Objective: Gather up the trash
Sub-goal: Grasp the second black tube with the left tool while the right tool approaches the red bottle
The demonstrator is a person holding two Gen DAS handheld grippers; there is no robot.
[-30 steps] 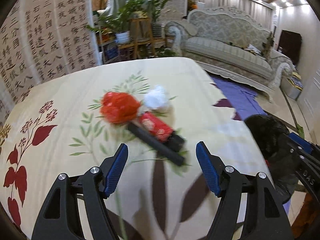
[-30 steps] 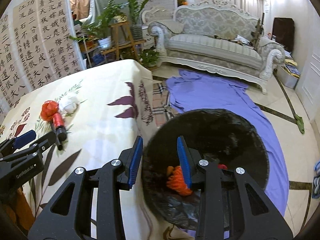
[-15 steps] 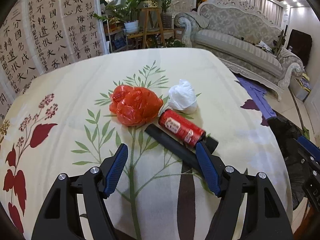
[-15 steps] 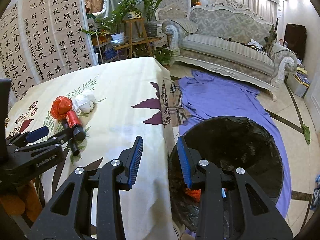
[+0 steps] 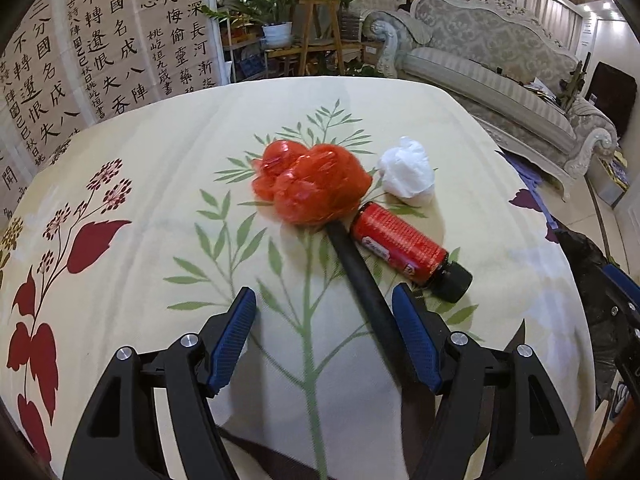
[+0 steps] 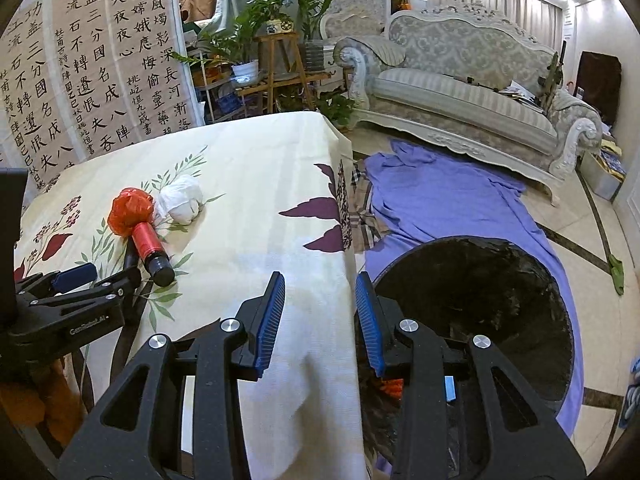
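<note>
Trash sits bunched mid-table, black stick touching red bottle; left gripper gapes wide and empty, so a sloppy pinch probably rolls the bottle; right gripper hangs narrow, empty, beside bin.

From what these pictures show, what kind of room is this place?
Most likely a home living room: an ornate sofa stands along the far side, potted plants sit on a wooden stand, and a table with a floral tablecloth holds the trash.
</note>
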